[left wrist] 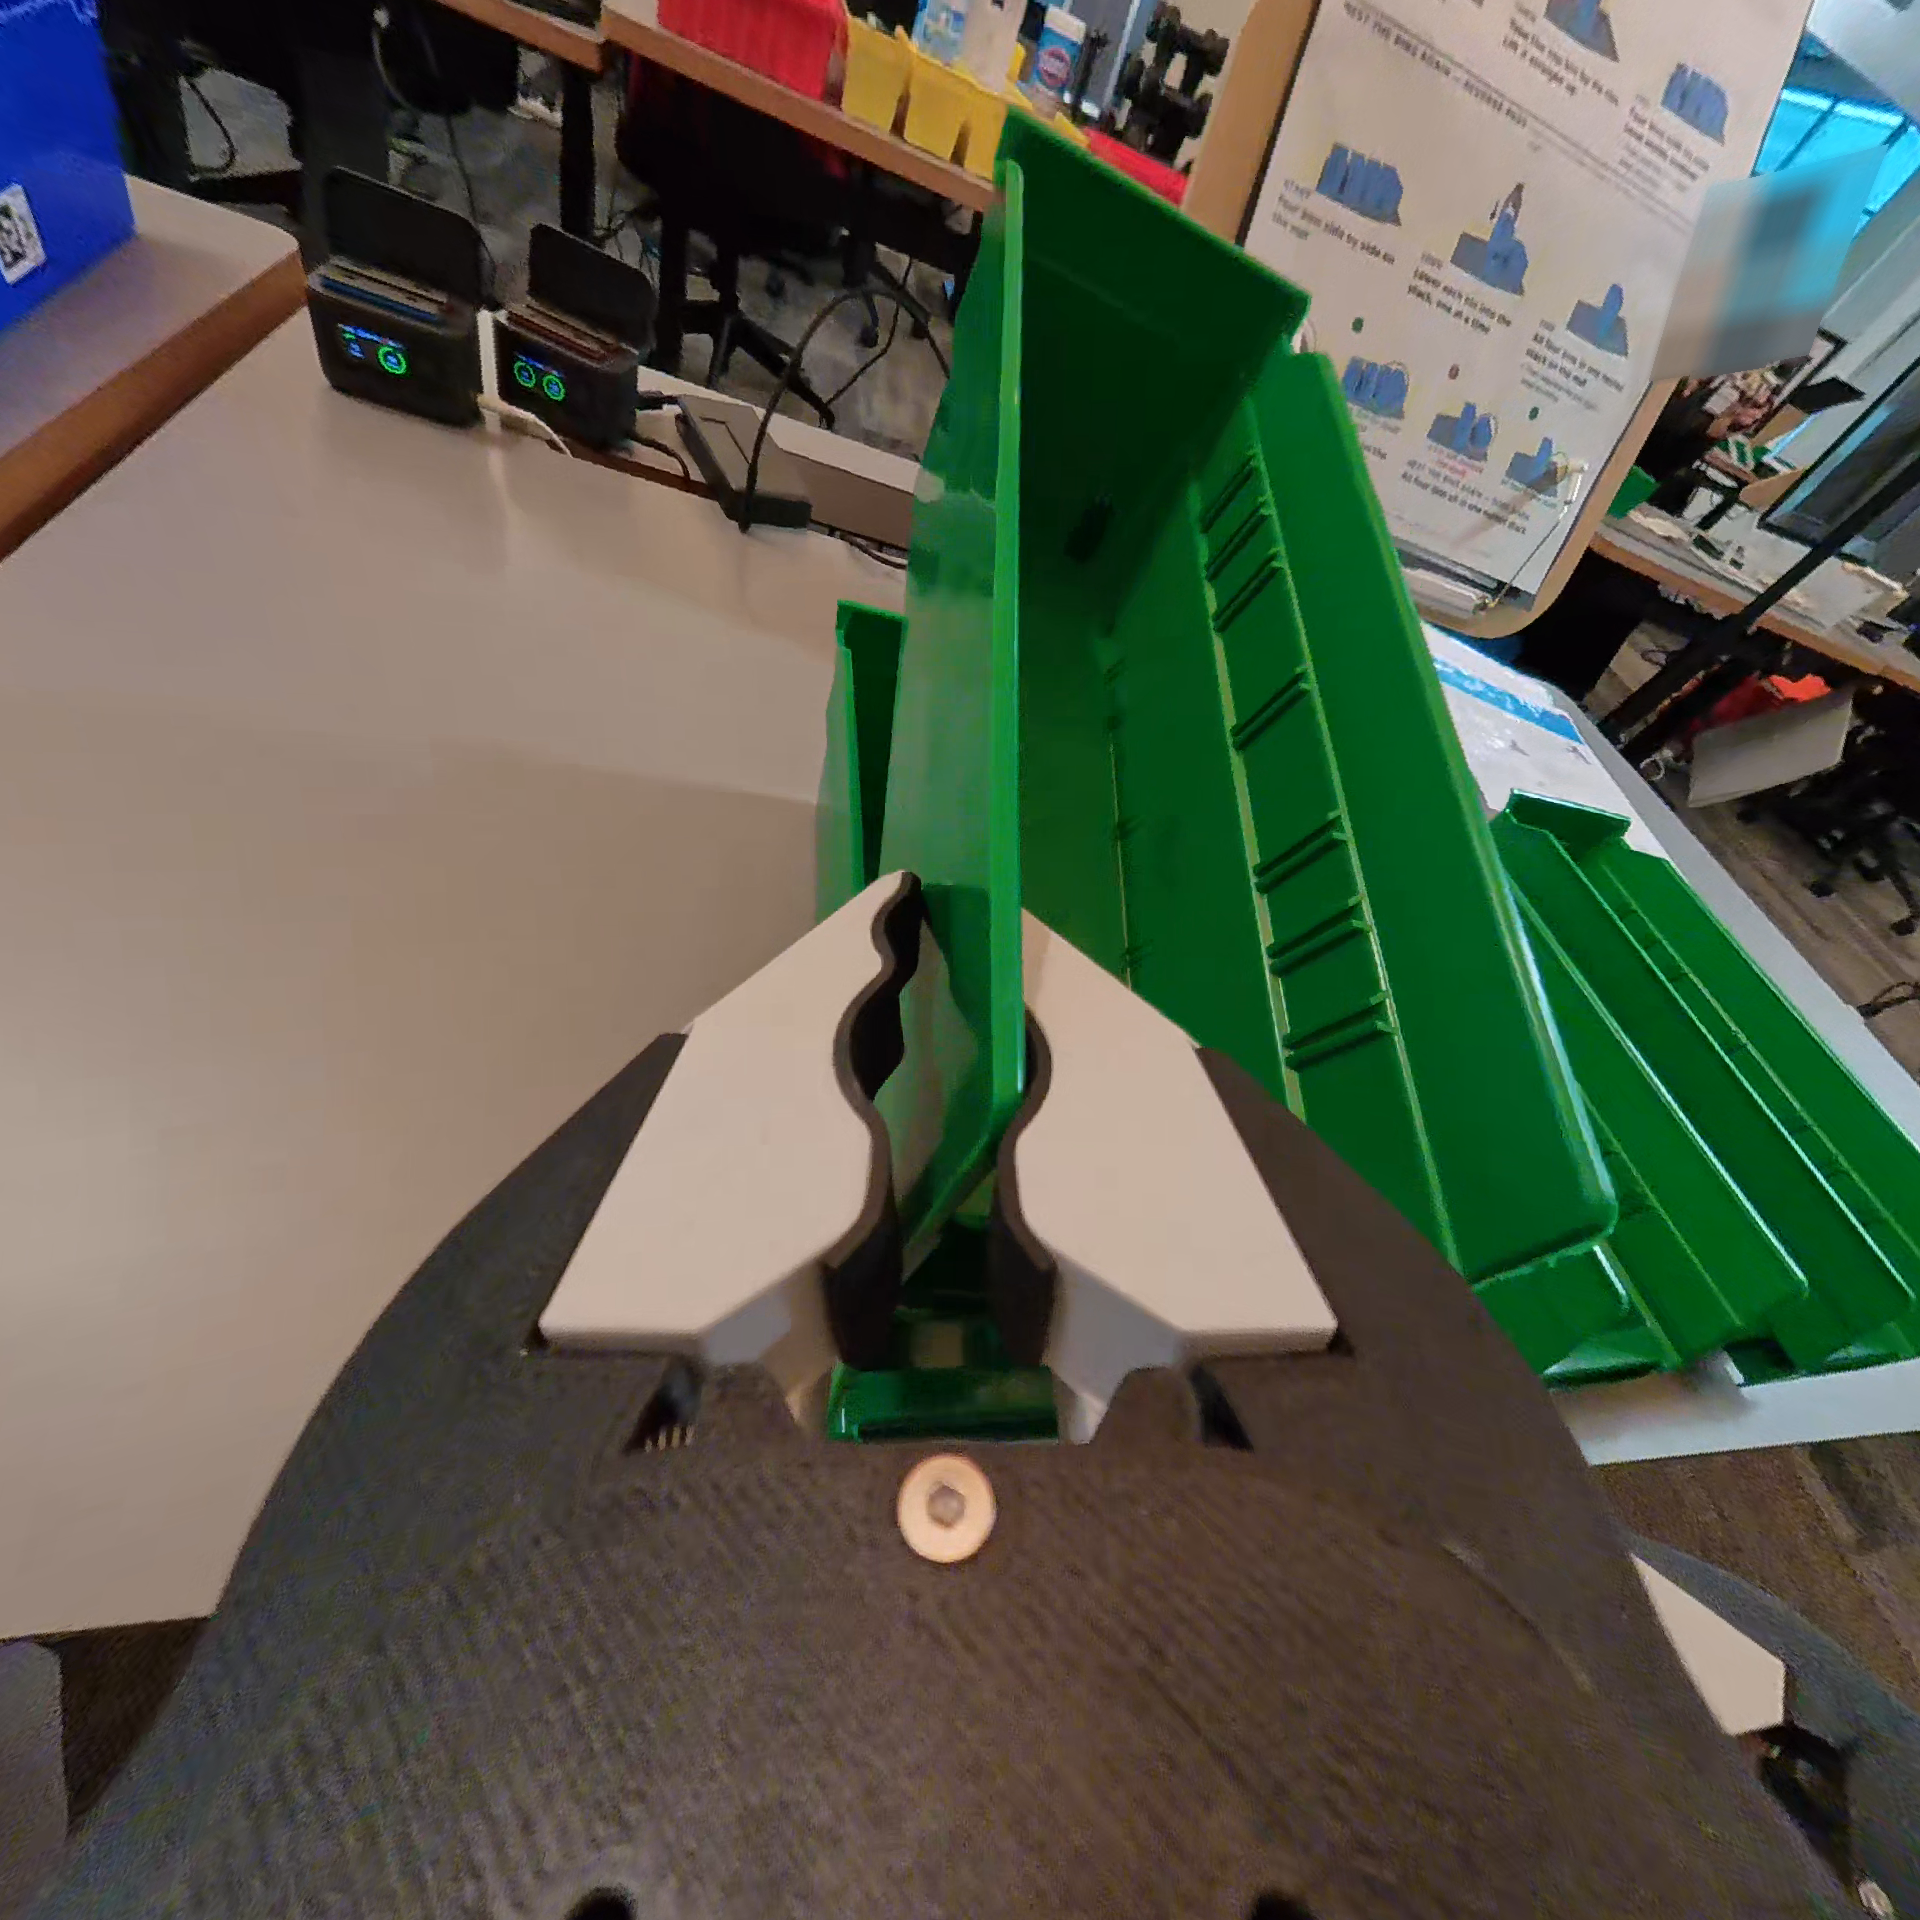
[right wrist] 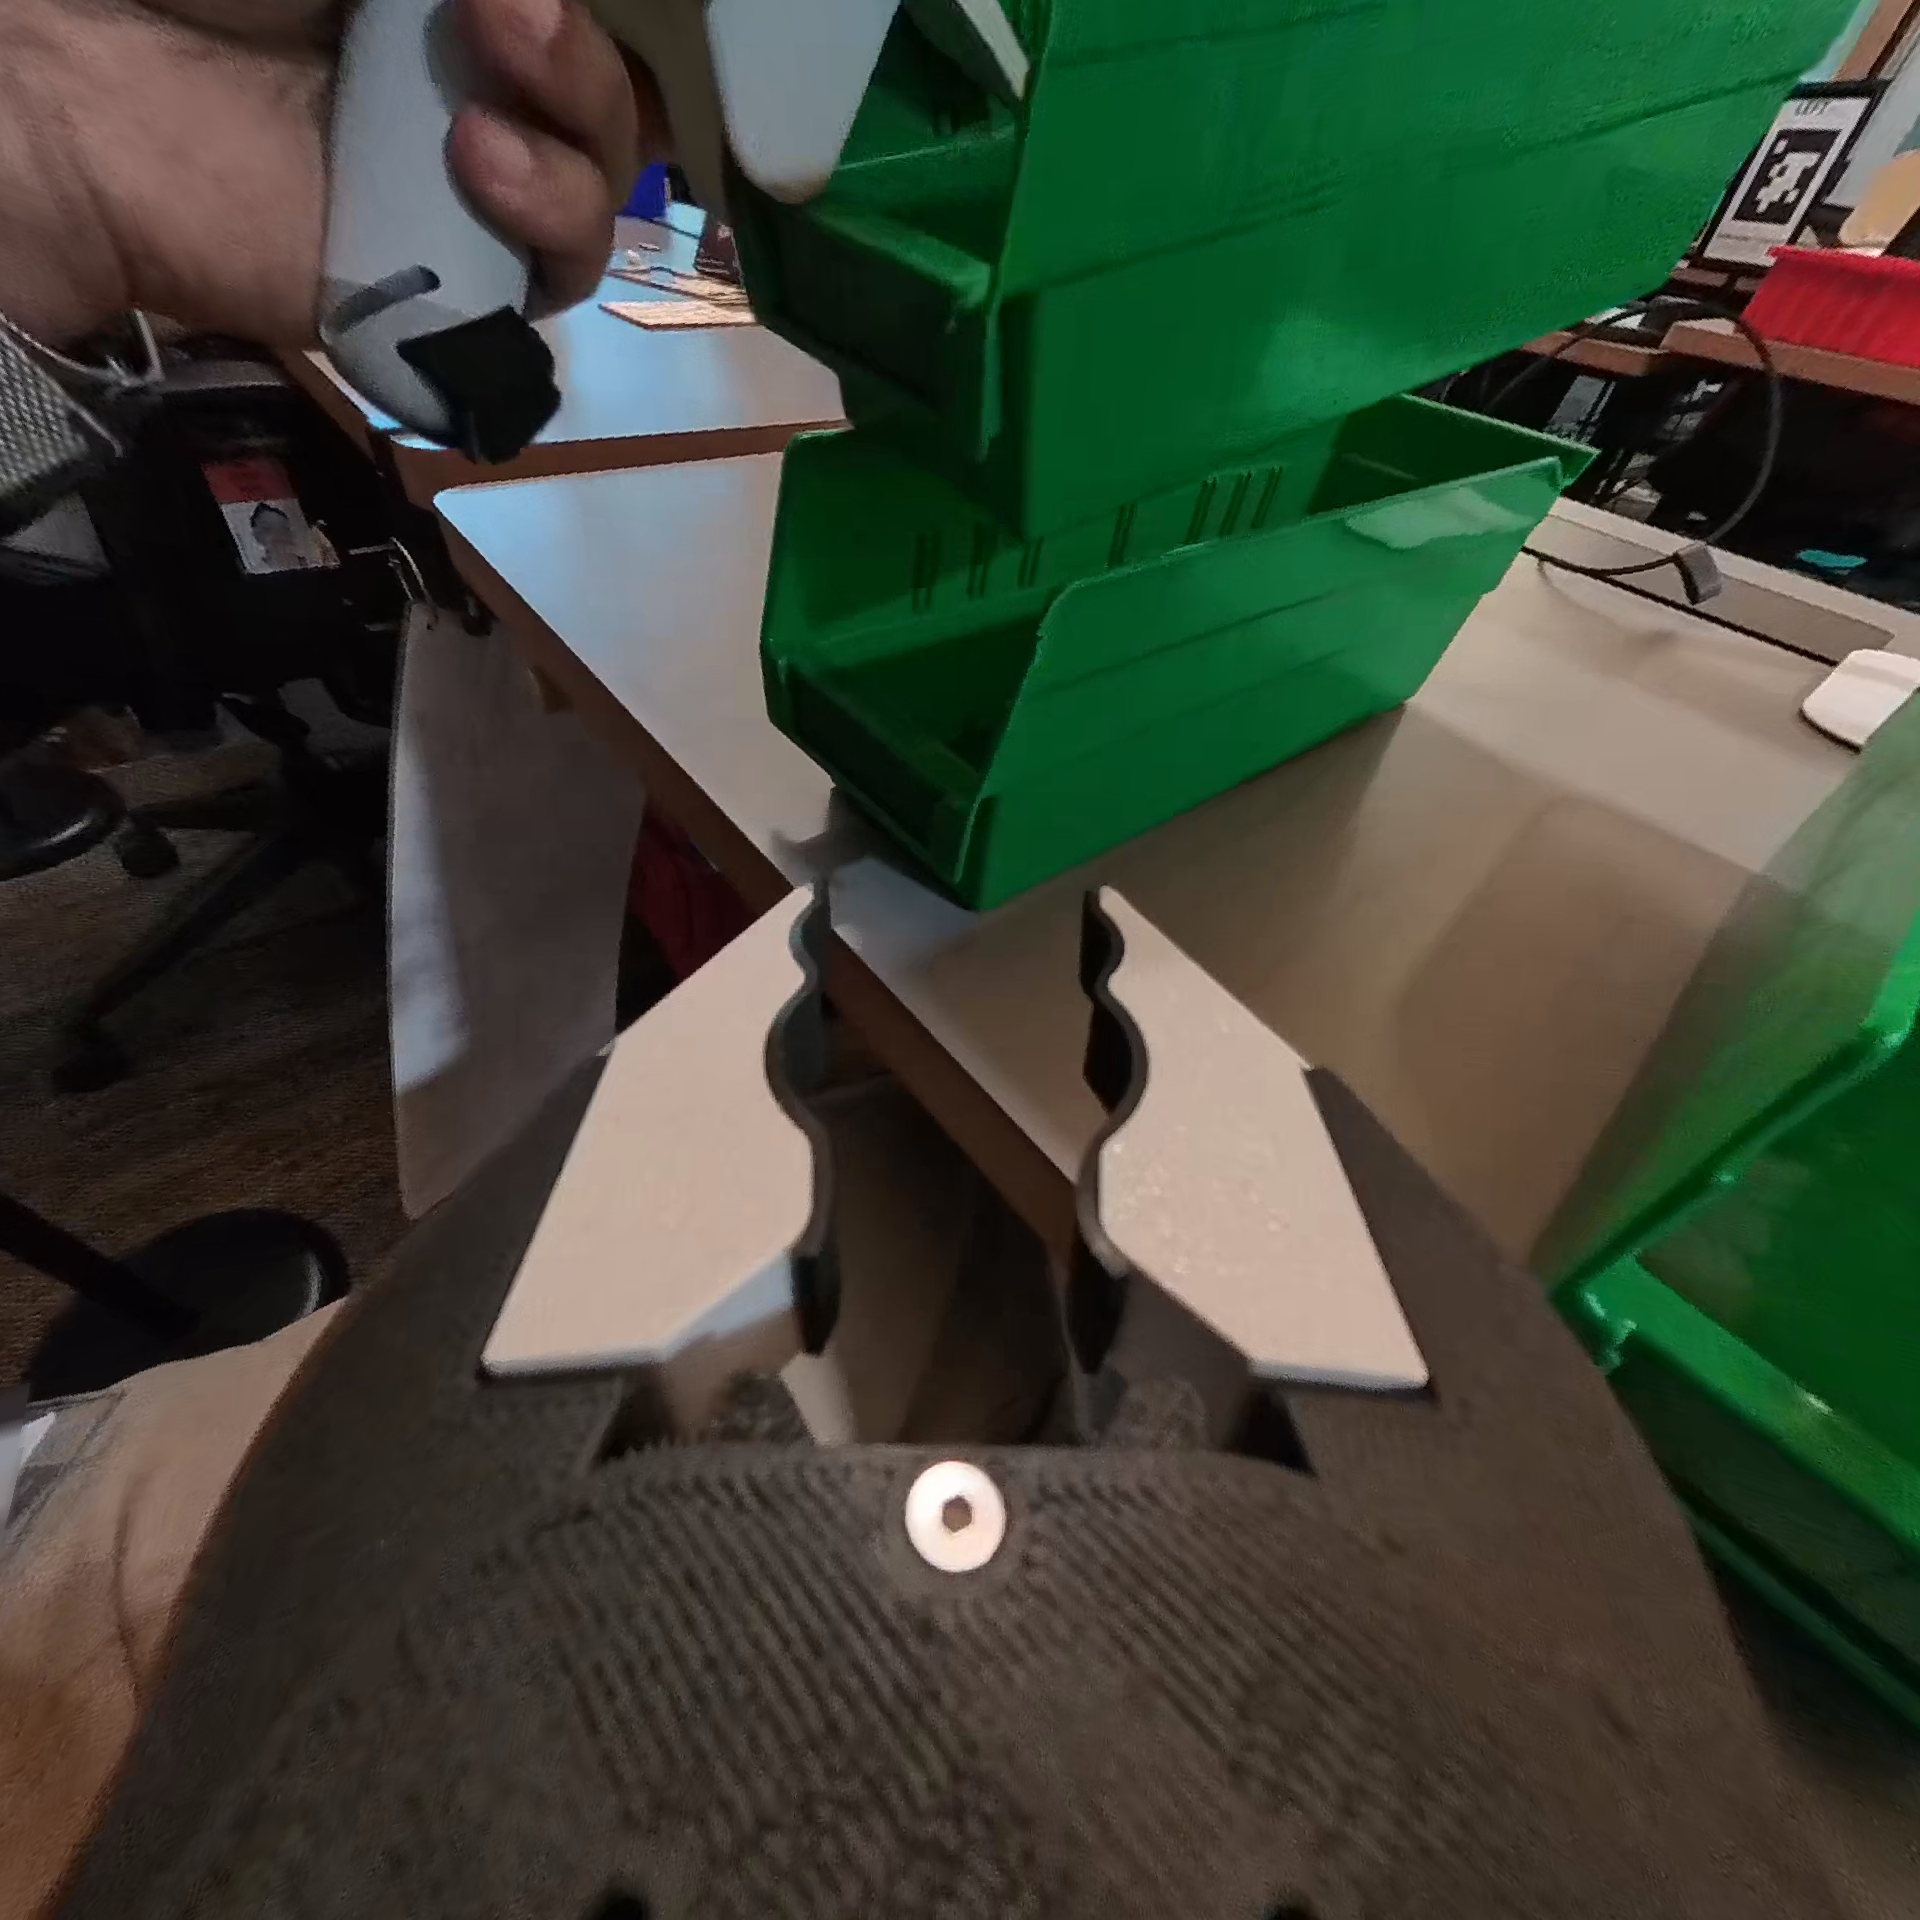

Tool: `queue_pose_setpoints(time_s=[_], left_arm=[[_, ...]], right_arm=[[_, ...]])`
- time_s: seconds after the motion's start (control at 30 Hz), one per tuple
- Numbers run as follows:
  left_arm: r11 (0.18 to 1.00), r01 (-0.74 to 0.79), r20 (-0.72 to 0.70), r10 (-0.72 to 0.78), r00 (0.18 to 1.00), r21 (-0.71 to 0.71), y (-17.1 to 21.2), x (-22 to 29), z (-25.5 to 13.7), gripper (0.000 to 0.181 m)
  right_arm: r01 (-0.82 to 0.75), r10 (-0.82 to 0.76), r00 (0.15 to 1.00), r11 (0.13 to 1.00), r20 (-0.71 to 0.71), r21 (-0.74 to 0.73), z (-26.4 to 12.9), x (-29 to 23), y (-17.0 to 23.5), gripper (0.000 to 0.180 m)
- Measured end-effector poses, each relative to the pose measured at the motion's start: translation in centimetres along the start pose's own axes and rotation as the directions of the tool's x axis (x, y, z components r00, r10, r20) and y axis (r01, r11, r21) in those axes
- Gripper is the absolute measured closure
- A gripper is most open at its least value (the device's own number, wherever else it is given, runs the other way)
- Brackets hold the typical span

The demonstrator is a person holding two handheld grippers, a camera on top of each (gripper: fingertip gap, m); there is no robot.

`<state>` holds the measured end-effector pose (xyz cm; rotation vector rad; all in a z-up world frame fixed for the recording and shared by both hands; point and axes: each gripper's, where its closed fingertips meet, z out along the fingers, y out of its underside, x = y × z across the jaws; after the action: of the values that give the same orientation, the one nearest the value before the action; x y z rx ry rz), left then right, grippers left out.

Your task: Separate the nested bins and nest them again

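My left gripper (left wrist: 971, 1049) is clamped on the thin side wall of a glossy green plastic bin (left wrist: 1070, 644), its grey fingers (left wrist: 727, 1143) pressed against either face of the wall. The lifted bin is long and narrow, with a smooth floor and a flat far end wall. It sits tilted inside a second green bin (left wrist: 1382, 831) whose inner wall carries short raised ribs. To the right, a third green bin (left wrist: 1704, 1132) lies on the pale grey table (left wrist: 364, 779).

In the right wrist view, my right gripper (right wrist: 951, 914) holds nothing; its fingers stand apart just in front of the table's near edge. Beyond it, the lower bin (right wrist: 1195, 727) rests on the table (right wrist: 1455, 883), its open front lip facing left. The raised bin (right wrist: 1299, 208) hangs tilted above, its bottom dipping into the lower one. My hand (right wrist: 156, 156) grips the left gripper's handle at far left. Another green bin (right wrist: 1787, 1299) sits near right.
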<state>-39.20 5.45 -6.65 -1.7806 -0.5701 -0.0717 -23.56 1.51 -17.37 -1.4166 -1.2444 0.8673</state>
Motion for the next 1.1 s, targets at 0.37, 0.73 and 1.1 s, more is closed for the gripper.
queue_pose_setpoints(time_s=[0.37, 0.73, 1.1], left_arm=[[0.999, 0.029, 0.007, -0.029, 1.0, -0.031, 1.2, 1.0, 0.4, 0.175], [0.999, 0.023, 0.069, -0.02, 0.997, -0.044, 2.1, -0.1, 1.0, 0.175], [0.997, 0.056, 0.051, -0.054, 0.997, -0.047, 3.0, -0.4, 1.6, 0.173]], right_arm=[[0.022, -0.022, 1.0, 1.0, 0.02, 0.009, -0.2, -0.7, -0.3, 0.137], [0.023, -0.023, 0.999, 1.0, 0.024, 0.01, -0.2, -0.7, -0.3, 0.139], [0.024, -0.024, 0.999, 1.0, 0.023, 0.008, -0.2, -0.6, -0.2, 0.14]])
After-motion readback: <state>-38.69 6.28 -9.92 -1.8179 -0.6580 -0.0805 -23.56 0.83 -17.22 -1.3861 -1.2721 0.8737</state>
